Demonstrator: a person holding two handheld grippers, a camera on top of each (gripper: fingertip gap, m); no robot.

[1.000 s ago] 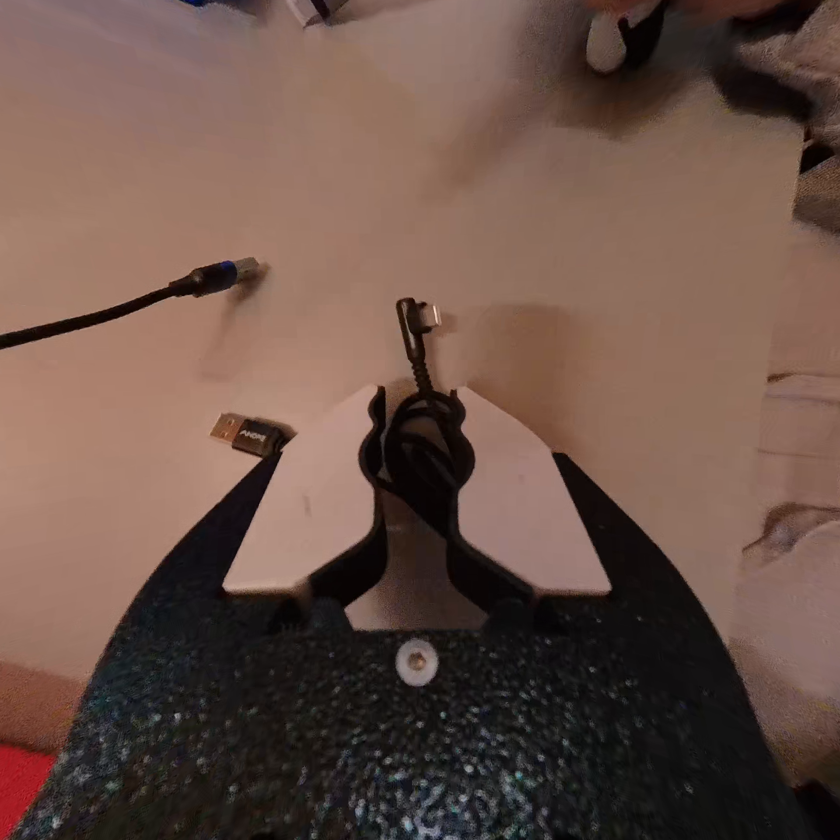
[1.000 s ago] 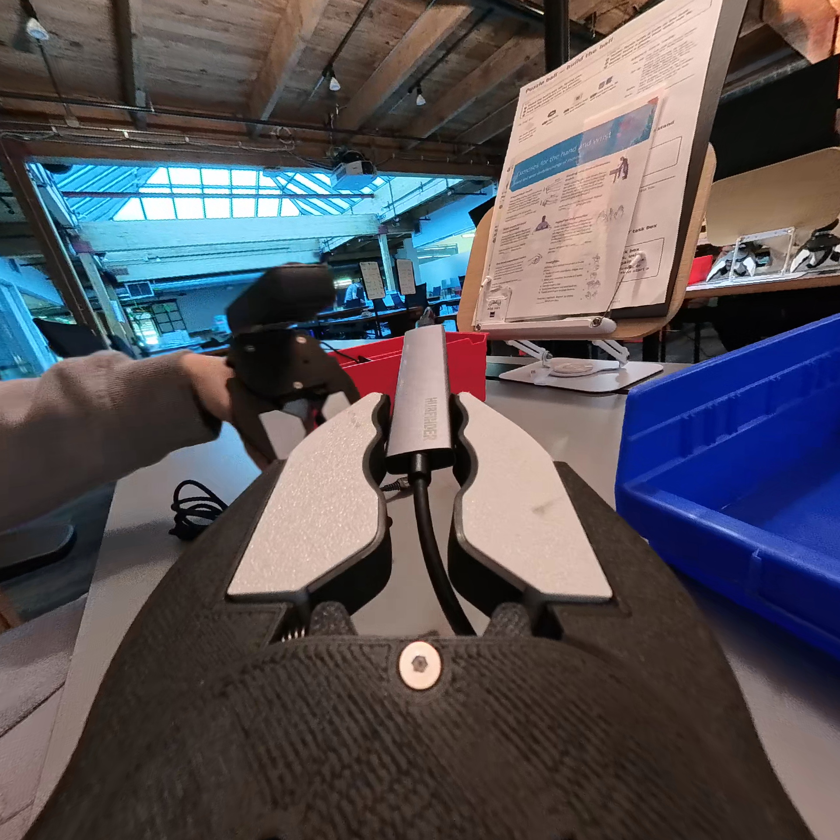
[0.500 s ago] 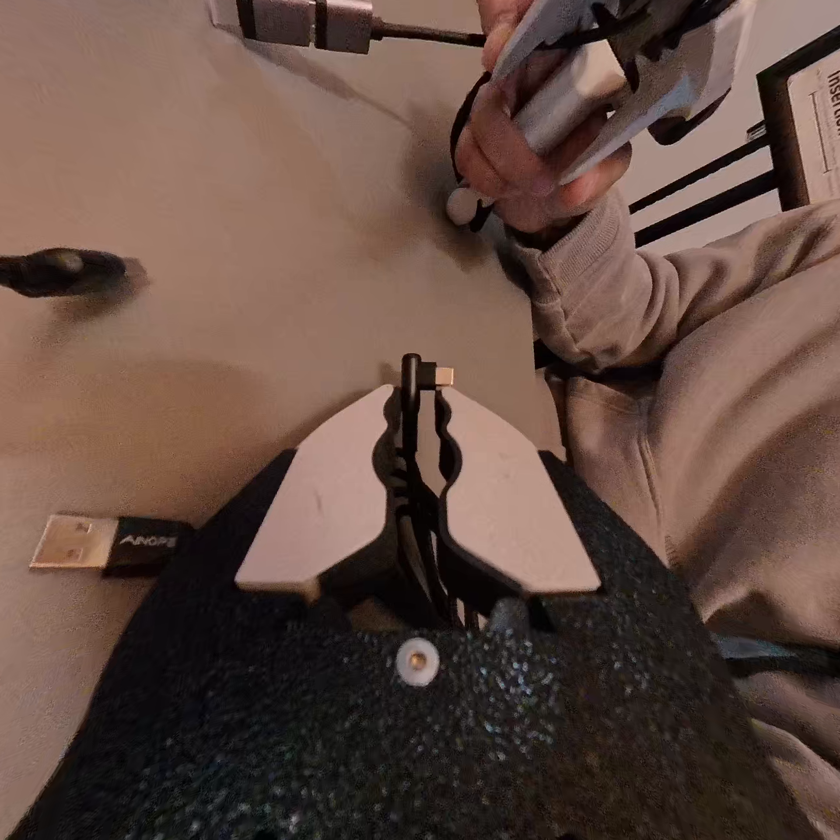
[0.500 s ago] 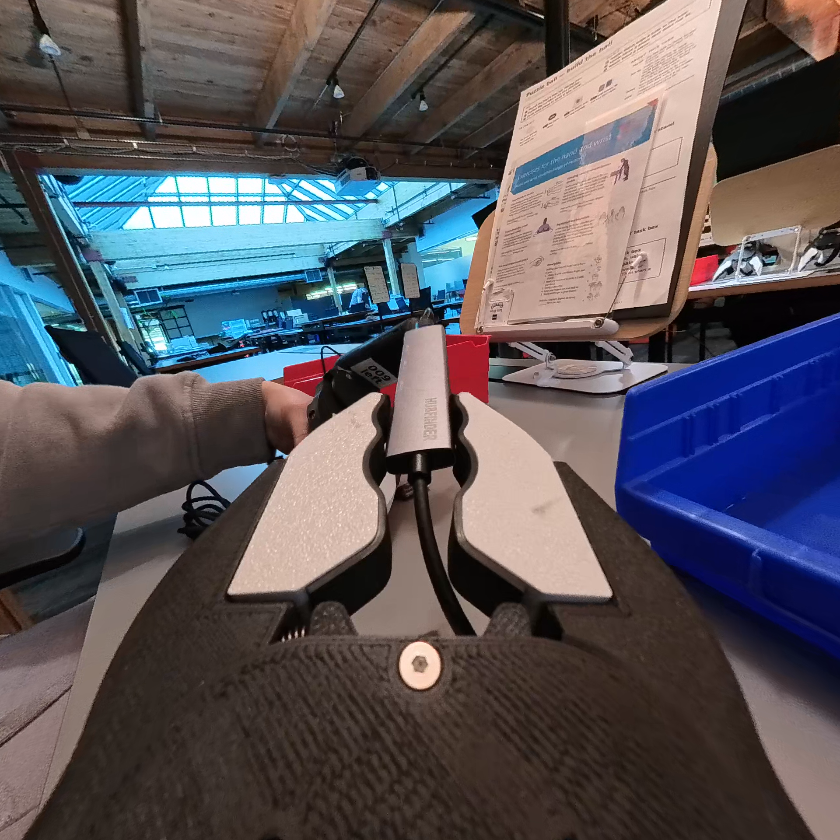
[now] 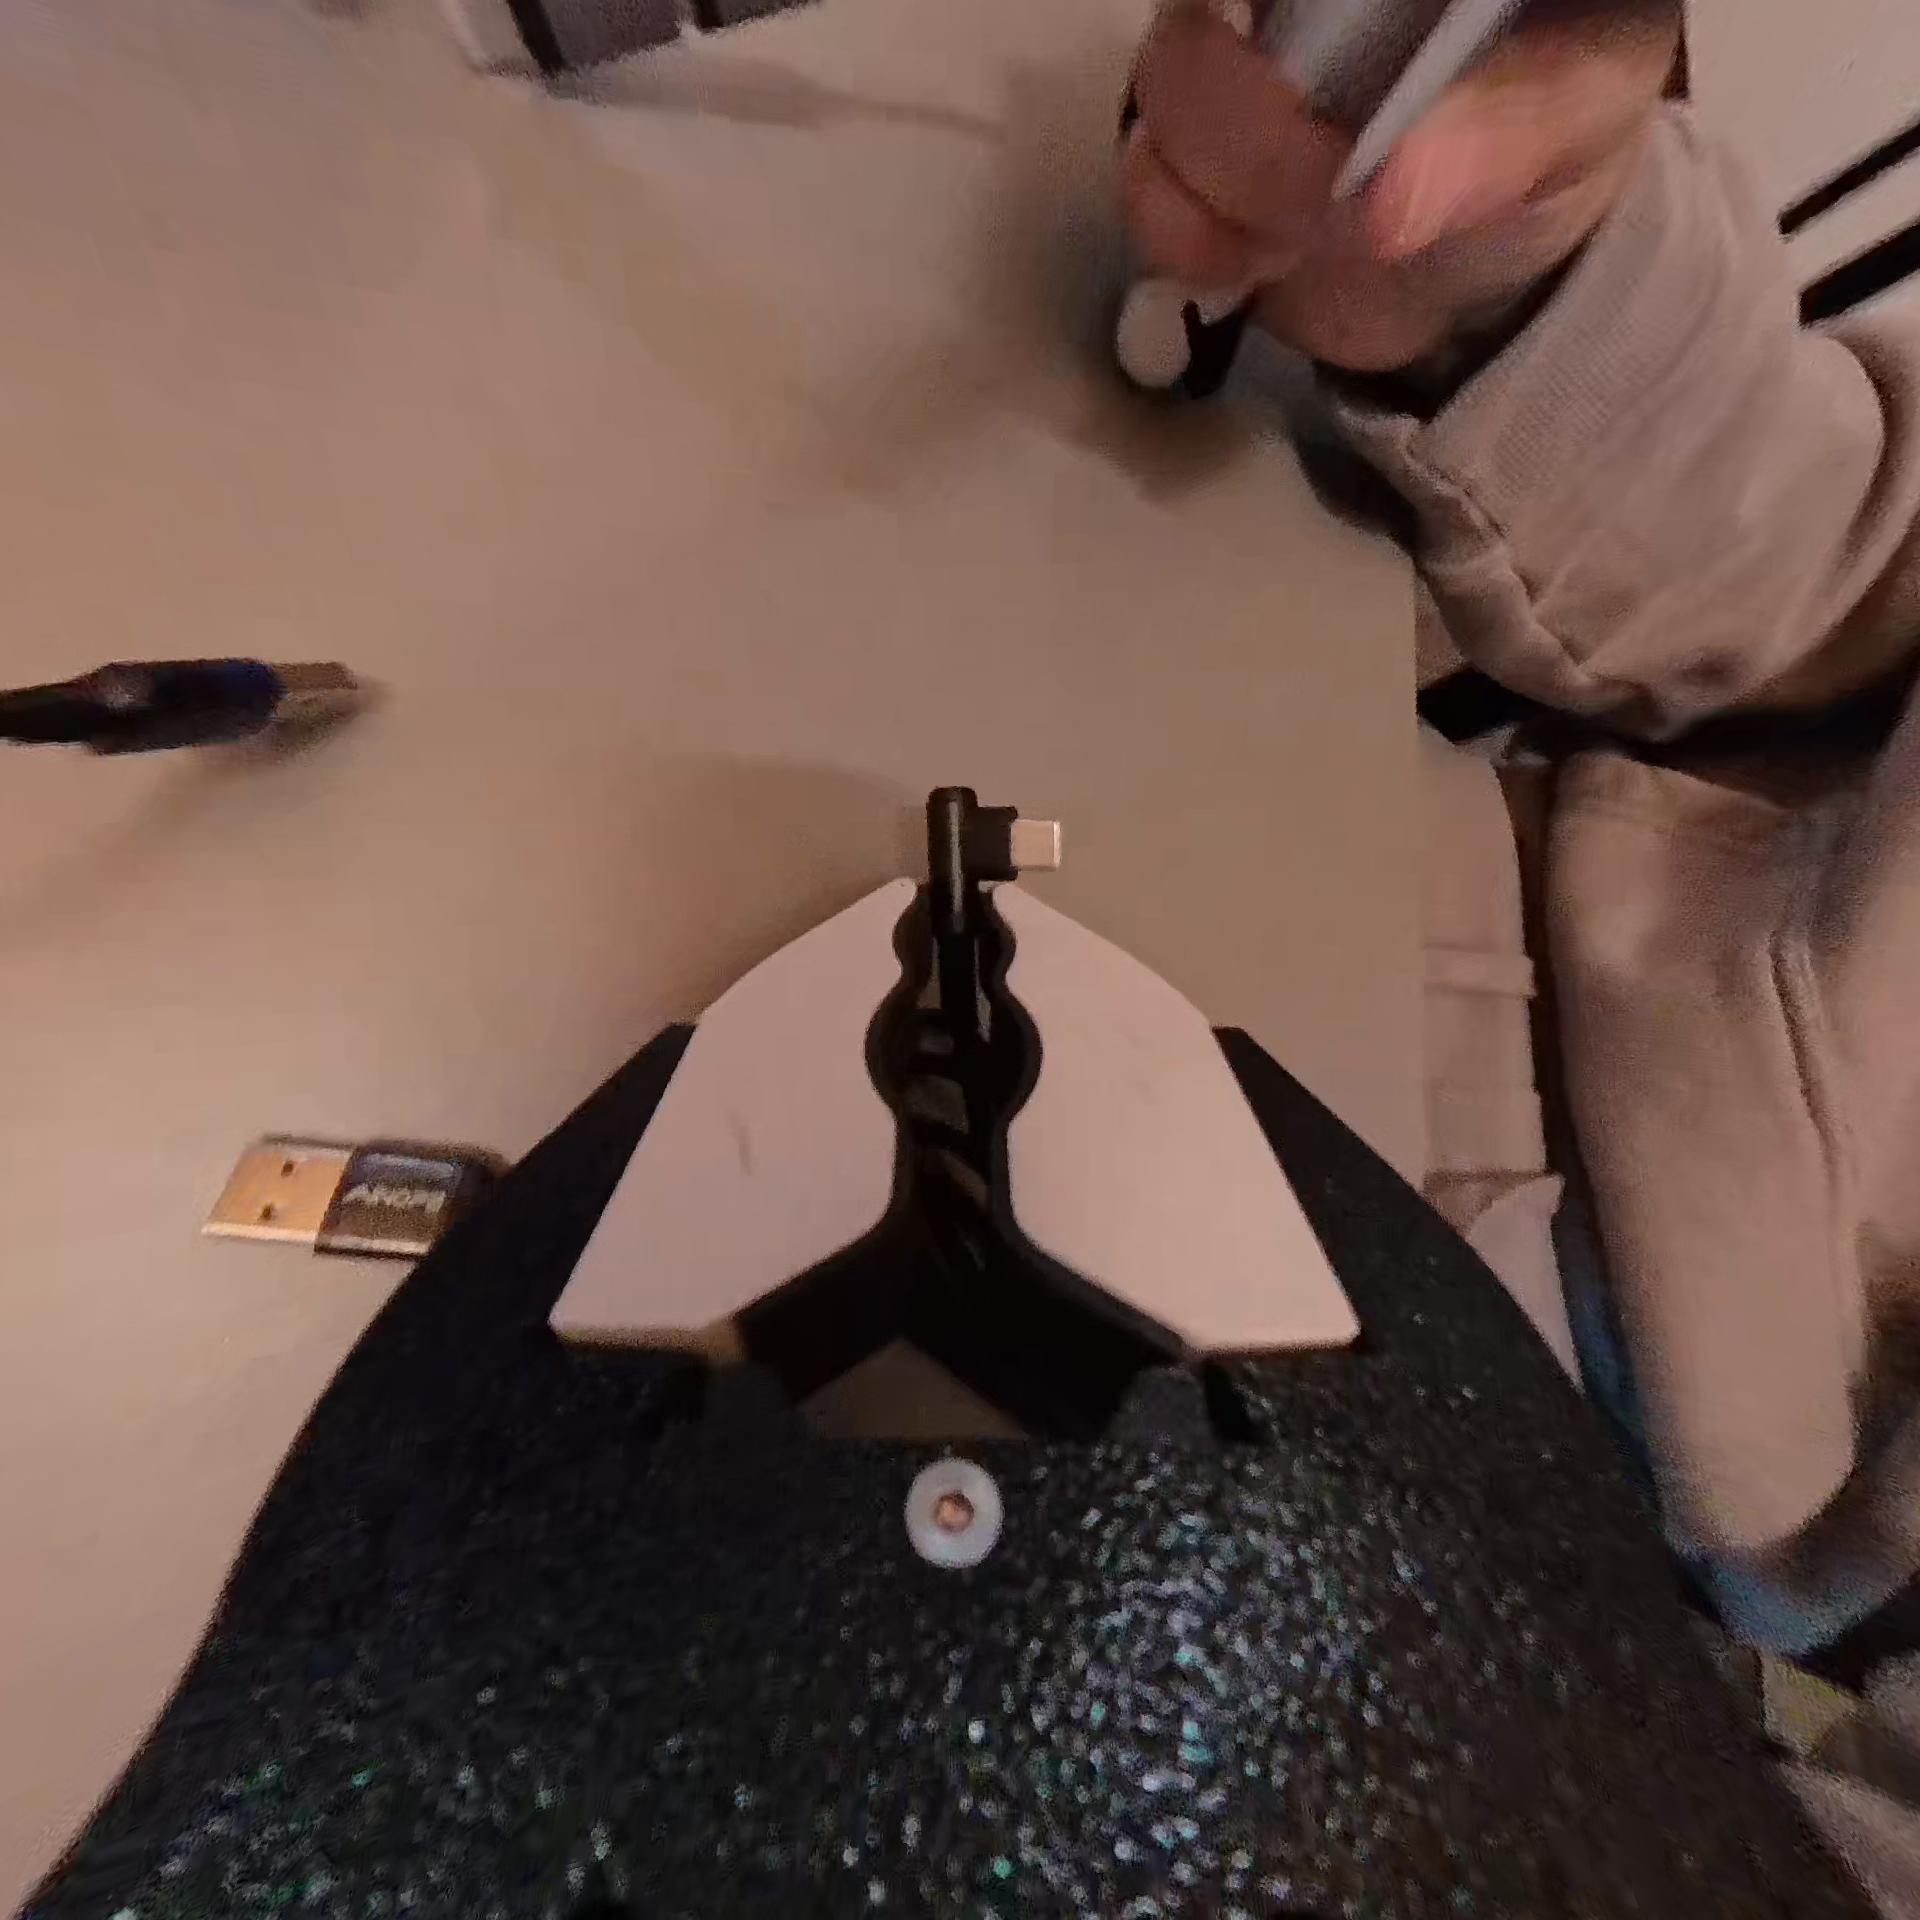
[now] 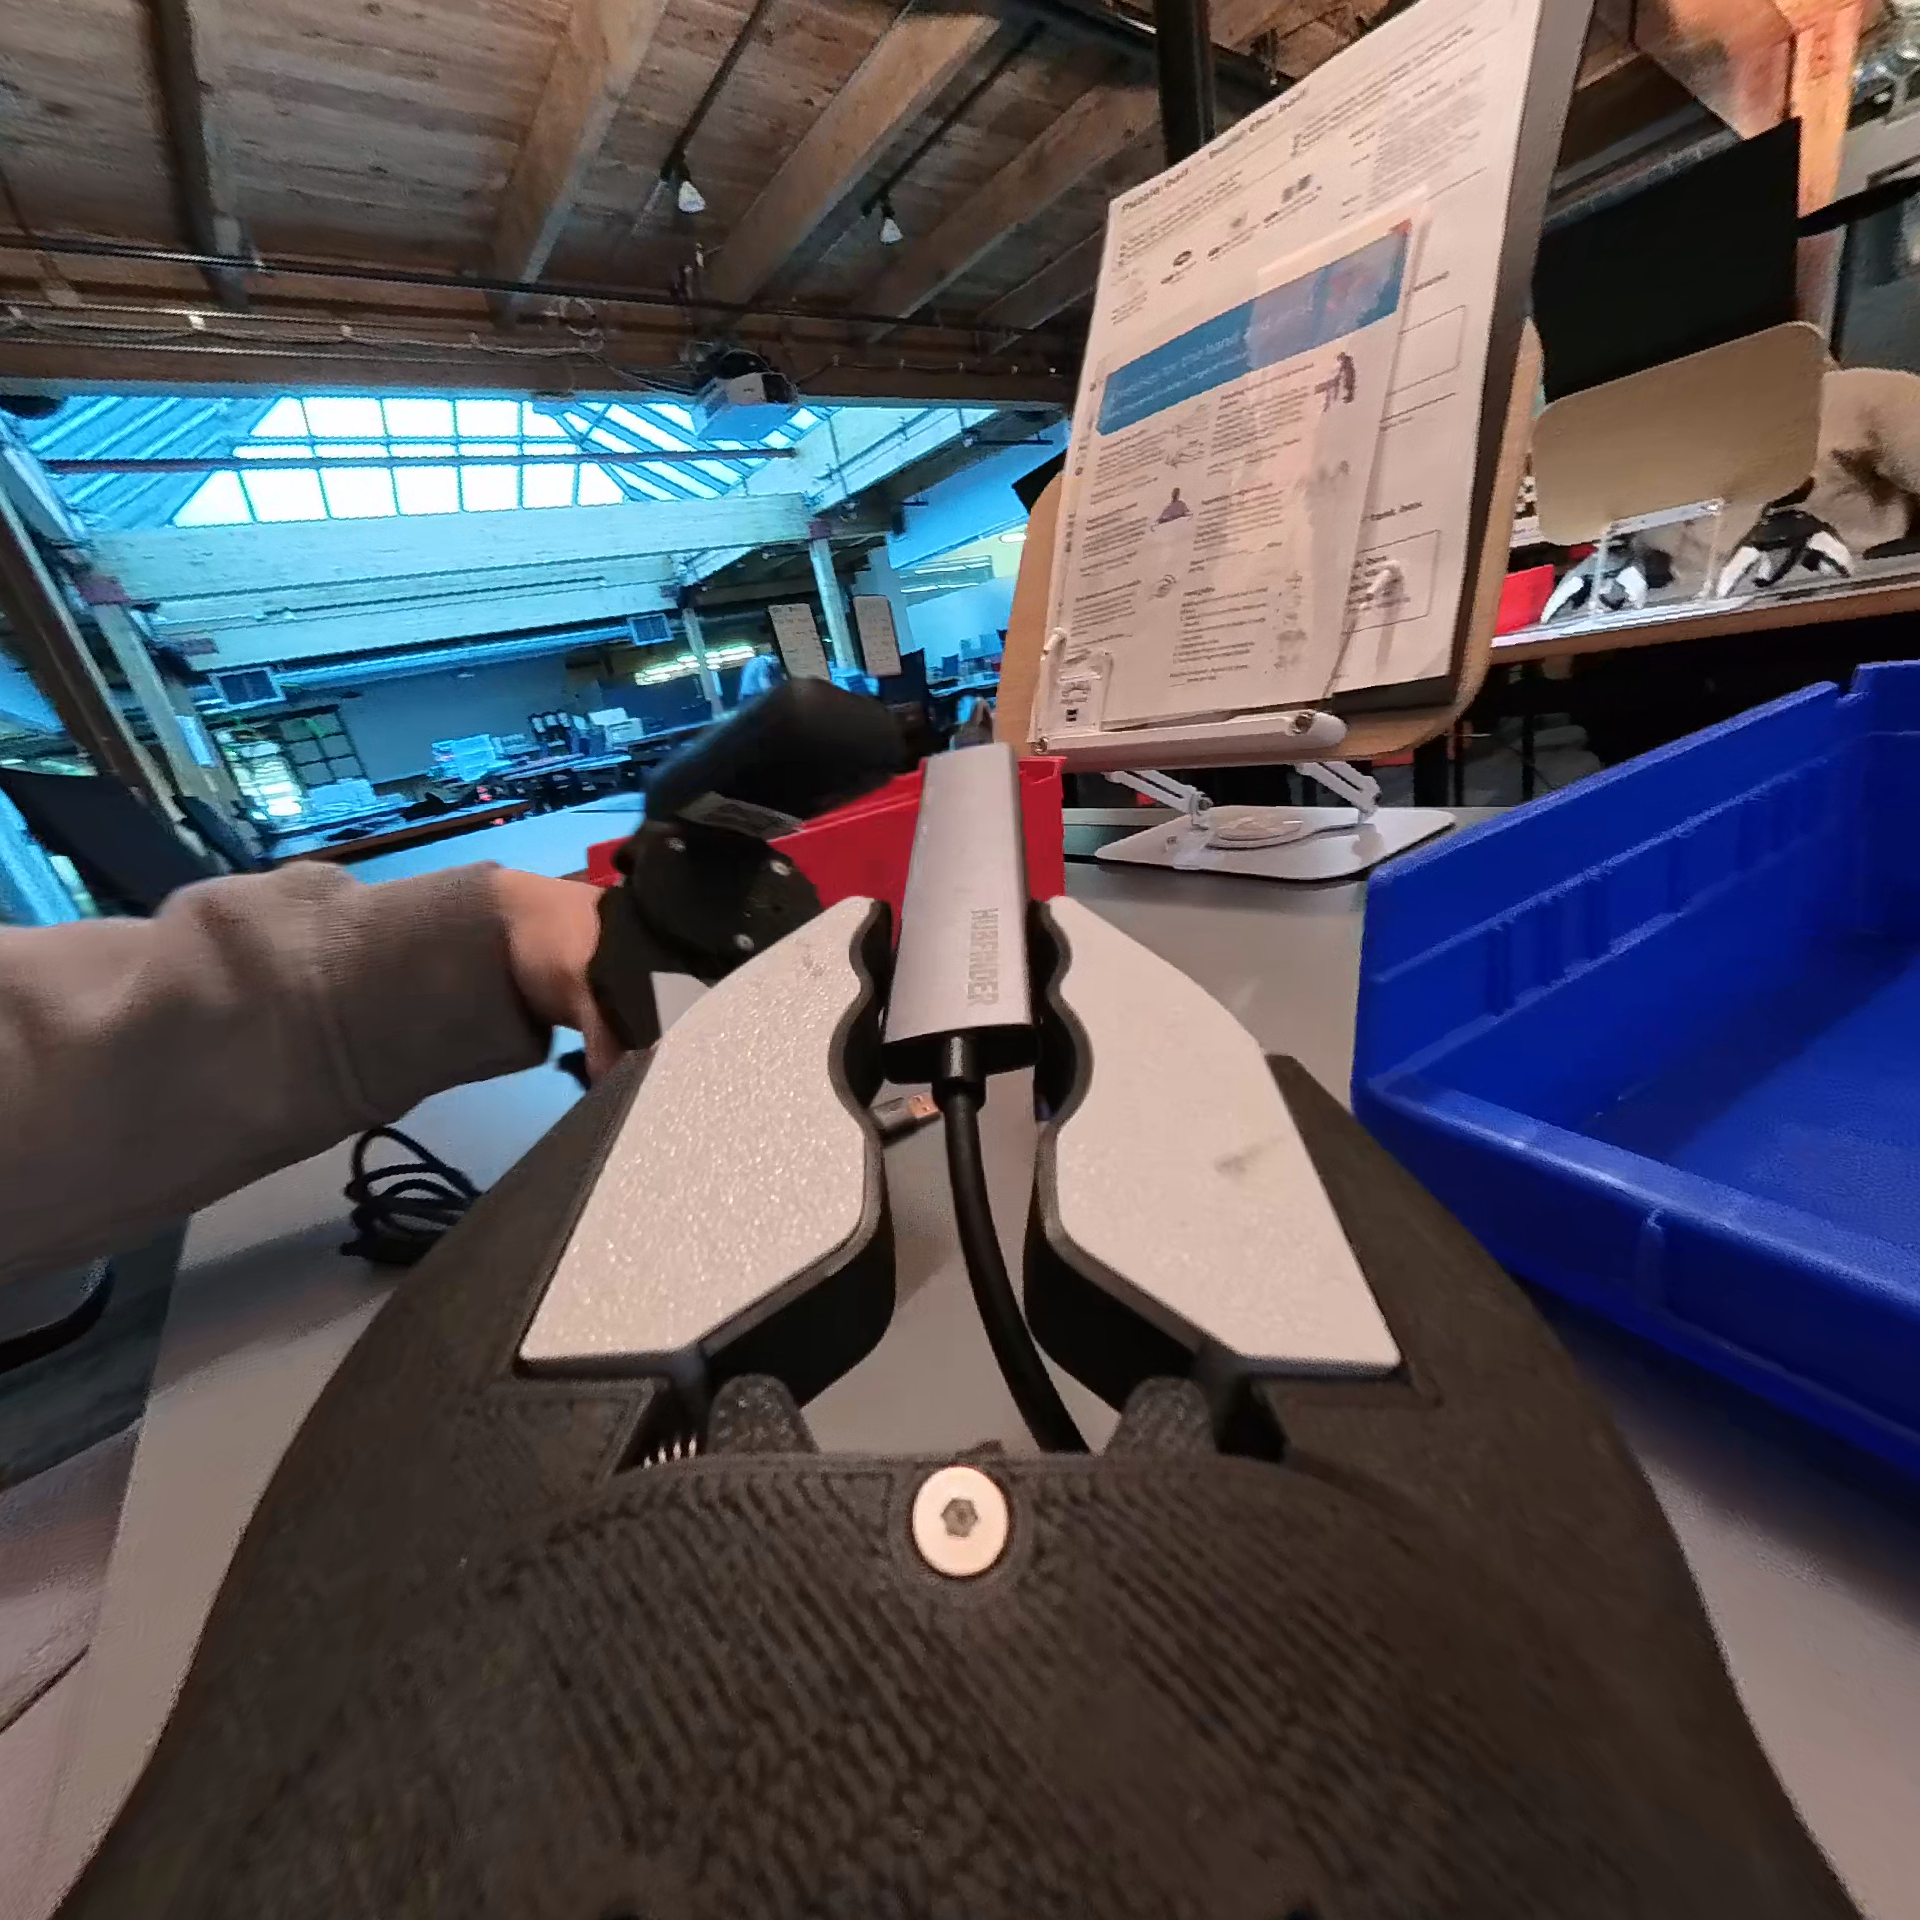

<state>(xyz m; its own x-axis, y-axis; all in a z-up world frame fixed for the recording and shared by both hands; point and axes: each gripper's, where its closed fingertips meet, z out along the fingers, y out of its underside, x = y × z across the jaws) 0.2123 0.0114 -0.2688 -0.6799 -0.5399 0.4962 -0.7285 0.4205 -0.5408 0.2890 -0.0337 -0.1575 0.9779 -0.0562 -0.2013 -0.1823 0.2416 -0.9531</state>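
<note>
Left gripper [image 5: 956, 904] clamped on black right-angle cable plug [image 5: 971, 844], tip pointing right; lettered USB-A plug [image 5: 343, 1195] on surface [image 5: 623, 468] to its left. Right gripper [image 6: 961, 935] clamped on grey lettered hub [image 6: 964, 914], blue bin [image 6: 1662, 1039] to its right.

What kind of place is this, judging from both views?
Probably a large shared workshop or lab: exposed wooden ceiling beams with a skylight, rows of distant work tables, and, on a grey tabletop, a blue plastic storage bin beside a propped instruction sheet.
</note>
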